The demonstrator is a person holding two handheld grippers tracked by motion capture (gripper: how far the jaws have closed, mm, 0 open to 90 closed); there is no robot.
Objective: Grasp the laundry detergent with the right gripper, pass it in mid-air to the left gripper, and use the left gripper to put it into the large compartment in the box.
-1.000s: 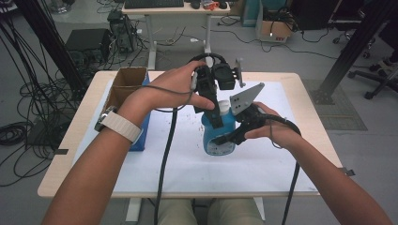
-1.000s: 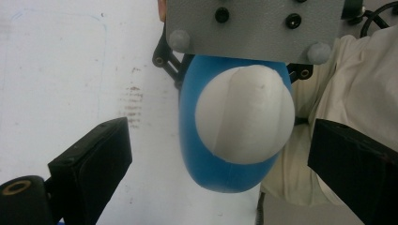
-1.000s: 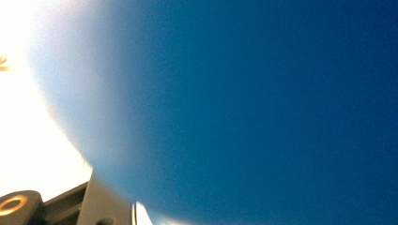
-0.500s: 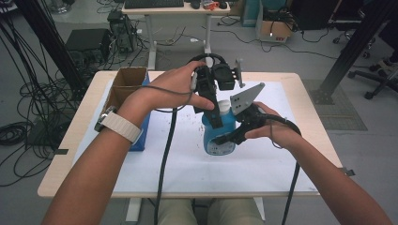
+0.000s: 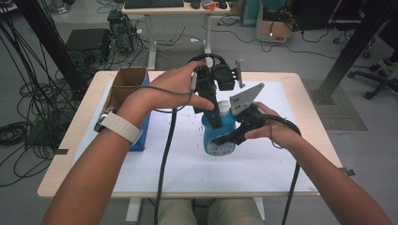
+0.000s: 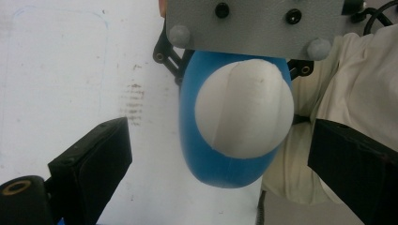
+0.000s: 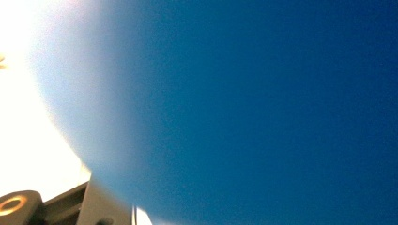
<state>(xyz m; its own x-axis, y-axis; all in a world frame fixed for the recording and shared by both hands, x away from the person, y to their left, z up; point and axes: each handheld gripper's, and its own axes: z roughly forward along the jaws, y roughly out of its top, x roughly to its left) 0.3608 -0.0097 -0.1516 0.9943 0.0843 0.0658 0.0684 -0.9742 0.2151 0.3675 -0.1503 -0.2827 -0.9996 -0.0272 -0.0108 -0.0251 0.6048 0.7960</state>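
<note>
Left gripper view: bottle cap (image 6: 244,110) btwn open jaws

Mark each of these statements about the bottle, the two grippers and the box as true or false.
1. The bottle is blue with a white cap. True.
2. The bottle lies flat on the table. False: it stands upright.
3. The left gripper has its jaws apart, over the cap. True.
4. The cardboard box sits at the table's right edge. False: it is at the left.
5. The right gripper is at the bottle's body. True.
</note>
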